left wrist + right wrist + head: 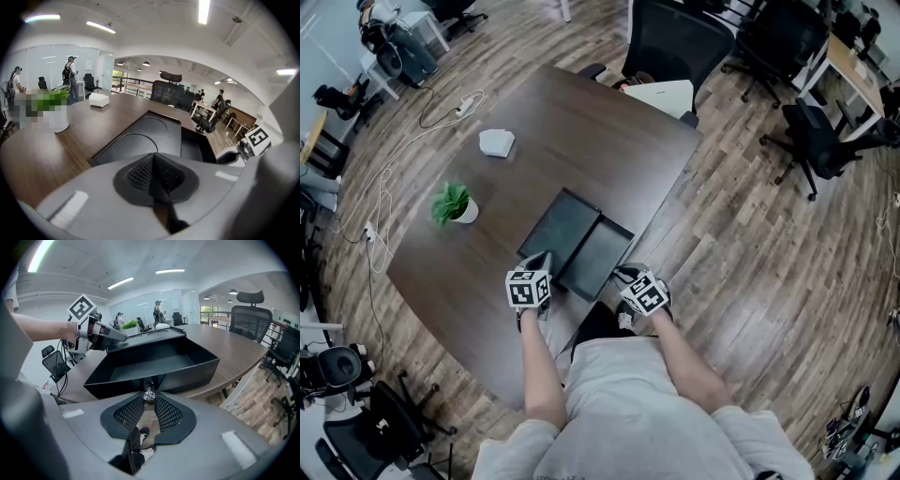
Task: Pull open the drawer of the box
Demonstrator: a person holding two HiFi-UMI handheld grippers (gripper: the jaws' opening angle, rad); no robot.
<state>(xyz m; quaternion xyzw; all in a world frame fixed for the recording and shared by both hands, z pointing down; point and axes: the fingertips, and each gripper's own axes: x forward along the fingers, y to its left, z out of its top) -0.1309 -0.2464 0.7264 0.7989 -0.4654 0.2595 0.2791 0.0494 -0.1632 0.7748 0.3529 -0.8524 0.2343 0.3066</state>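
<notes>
Right gripper view shows the drawer (pixel 154 364) already drawn well out of the box (pixel 560 228), its black tray empty and open to the ceiling. On the middle of its front face sits a small silver knob (pixel 149 392), and my right gripper (pixel 149 399) is pinched on it, the mesh pads narrowing to meet at the knob.

My left gripper (pixel 154 161) has its jaws pressed together with nothing between them. Its tip rests against the box's top at the near corner, which I read as bracing the box.

The box lies near my edge of the dark table (pixel 581 122), and the drawer's front reaches about to that edge.

To do this well, I should pull straight along the drawer's own line, level and slow. The knob is tiny and a sideways tug could slip it from the pads. I should press down with the left so the box does not slide with the pull. I cannot see how much travel remains, so I would stop at the first resistance.
</notes>
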